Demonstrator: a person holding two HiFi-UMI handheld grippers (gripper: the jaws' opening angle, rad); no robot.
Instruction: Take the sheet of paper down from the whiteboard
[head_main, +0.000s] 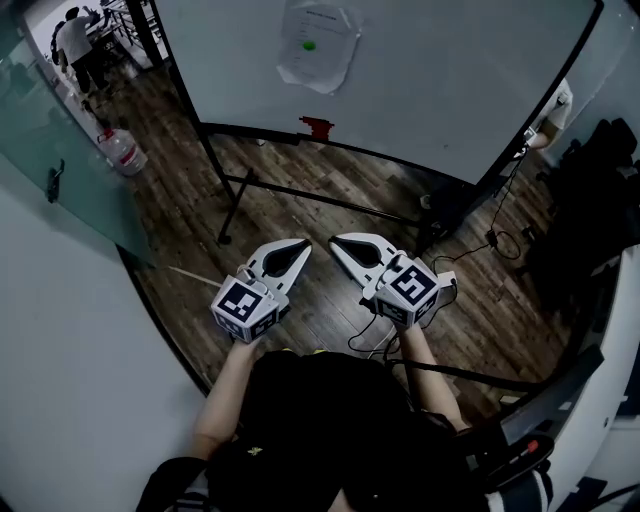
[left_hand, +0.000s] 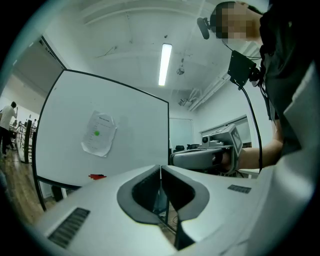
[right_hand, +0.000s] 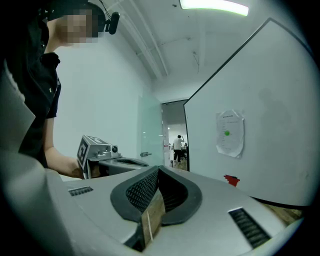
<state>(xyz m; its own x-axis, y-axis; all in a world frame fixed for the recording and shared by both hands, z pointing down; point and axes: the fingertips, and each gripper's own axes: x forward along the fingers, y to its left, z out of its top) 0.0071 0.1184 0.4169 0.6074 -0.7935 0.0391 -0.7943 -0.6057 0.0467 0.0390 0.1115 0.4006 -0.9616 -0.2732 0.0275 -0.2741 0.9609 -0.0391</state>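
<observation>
The sheet of paper (head_main: 318, 42) is seen hanging flat on the face of the whiteboard (head_main: 440, 80), fixed there by a small round green magnet (head_main: 308, 45). The sheet is white and faintly printed, and its edges are crumpled and curled. The whiteboard is a broad, smooth, pale panel, bordered by a thin dark frame and carried on a black metal stand (head_main: 232, 195). A small red object (head_main: 317, 126) is seen at the whiteboard's lower edge, just below the sheet.

In front of the whiteboard and well apart from it, the left tool (head_main: 300, 244) and the right tool (head_main: 337, 241) are held level and side by side, their tips turned toward the board. Each is shaped as a smooth grey-white plastic wedge, lined with dark ribbed pads and backed by a cube of black-and-white square markers. The jaws of the left tool are pressed together with nothing gripped; those of the right tool are likewise closed and empty.

Beneath the whiteboard, dark wooden floor (head_main: 330, 190) planks are laid. A clear plastic bottle (head_main: 122, 150) is stood beside the whiteboard's stand.
</observation>
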